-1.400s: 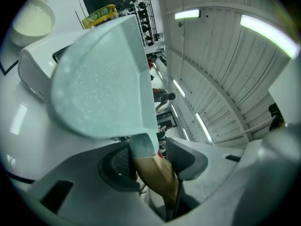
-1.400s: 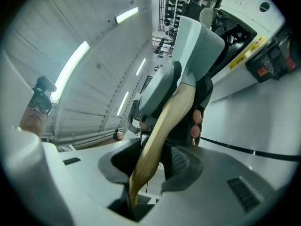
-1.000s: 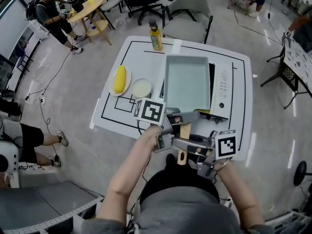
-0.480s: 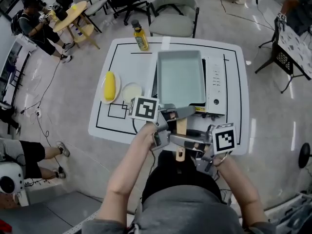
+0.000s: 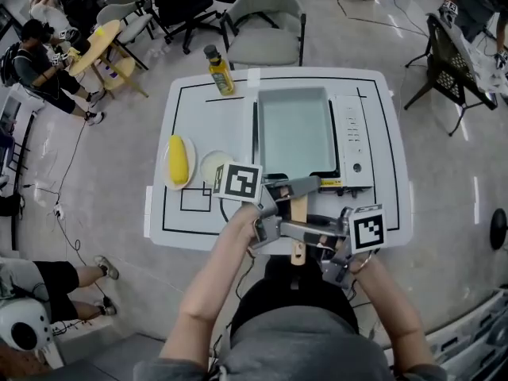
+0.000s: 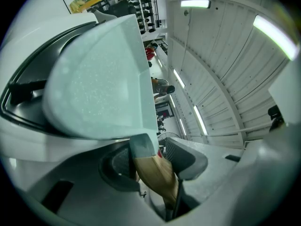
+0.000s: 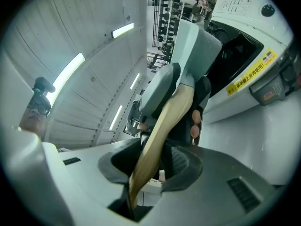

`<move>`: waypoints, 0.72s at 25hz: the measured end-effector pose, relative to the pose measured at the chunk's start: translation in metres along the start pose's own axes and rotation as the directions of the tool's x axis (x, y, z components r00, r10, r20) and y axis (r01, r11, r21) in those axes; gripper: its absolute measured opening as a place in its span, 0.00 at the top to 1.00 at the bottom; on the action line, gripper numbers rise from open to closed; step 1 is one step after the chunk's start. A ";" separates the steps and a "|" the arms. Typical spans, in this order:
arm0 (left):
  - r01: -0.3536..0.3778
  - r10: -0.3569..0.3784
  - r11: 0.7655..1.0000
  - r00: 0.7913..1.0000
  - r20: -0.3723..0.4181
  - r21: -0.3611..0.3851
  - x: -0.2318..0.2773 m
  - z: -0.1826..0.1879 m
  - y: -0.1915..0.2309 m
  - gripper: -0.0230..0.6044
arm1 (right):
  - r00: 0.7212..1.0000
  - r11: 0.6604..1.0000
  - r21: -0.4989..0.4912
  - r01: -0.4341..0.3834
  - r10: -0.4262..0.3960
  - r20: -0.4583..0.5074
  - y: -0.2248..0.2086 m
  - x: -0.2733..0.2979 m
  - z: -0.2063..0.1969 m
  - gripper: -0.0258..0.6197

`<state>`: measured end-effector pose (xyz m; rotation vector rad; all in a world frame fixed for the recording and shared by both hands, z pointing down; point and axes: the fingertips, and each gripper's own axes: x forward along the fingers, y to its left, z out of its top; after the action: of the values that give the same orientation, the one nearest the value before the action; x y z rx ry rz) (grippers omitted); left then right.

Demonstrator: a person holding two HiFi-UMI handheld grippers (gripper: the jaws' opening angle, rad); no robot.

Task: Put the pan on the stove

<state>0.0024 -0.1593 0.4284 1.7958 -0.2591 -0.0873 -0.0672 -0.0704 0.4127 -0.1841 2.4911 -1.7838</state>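
A pale green rectangular pan point(image 5: 294, 129) lies over the white table-top stove point(image 5: 353, 145) on the table's right half. Its wooden handle point(image 5: 299, 213) sticks out toward me past the stove's front. My left gripper point(image 5: 297, 189) is shut on the handle close to the pan. My right gripper point(image 5: 298, 233) is shut on it nearer its free end. In the left gripper view the handle point(image 6: 157, 173) runs between the left gripper's point(image 6: 153, 161) pads, with the pan point(image 6: 99, 74) filling the picture above. In the right gripper view the handle point(image 7: 162, 126) passes through the right gripper point(image 7: 153, 164), toward the pan point(image 7: 197, 41) and the stove point(image 7: 249, 55).
On the white table point(image 5: 198, 217) a yellow bottle point(image 5: 216, 71) stands at the far edge. A corn cob on a plate point(image 5: 178, 159) and a small white dish point(image 5: 213, 167) lie left of the stove. A grey chair point(image 5: 266, 30) stands behind the table; a person sits far left.
Both grippers and the pan have shifted a little to the right over the stove, and the dark strip right of the pan is now covered. Both grips stay unchanged.
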 end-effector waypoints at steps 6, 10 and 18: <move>0.007 -0.007 1.000 1.000 -0.011 -0.006 0.002 0.002 0.002 0.69 | 0.999 1.000 0.005 0.017 -0.018 0.028 -0.004 0.000 0.004 0.75; 0.005 -0.005 1.000 1.000 -0.015 -0.016 0.005 0.002 0.004 0.69 | 0.999 1.000 0.014 0.017 -0.017 0.035 -0.005 -0.002 0.005 0.75; -0.005 0.004 0.999 1.000 -0.019 -0.035 0.006 0.008 0.011 0.69 | 0.999 0.999 0.032 0.009 -0.011 0.043 -0.010 0.000 0.011 0.75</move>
<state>0.0049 -0.1702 0.4376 1.7603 -0.2465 -0.0707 -0.0655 -0.0840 0.4185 -0.2315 2.4347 -1.8025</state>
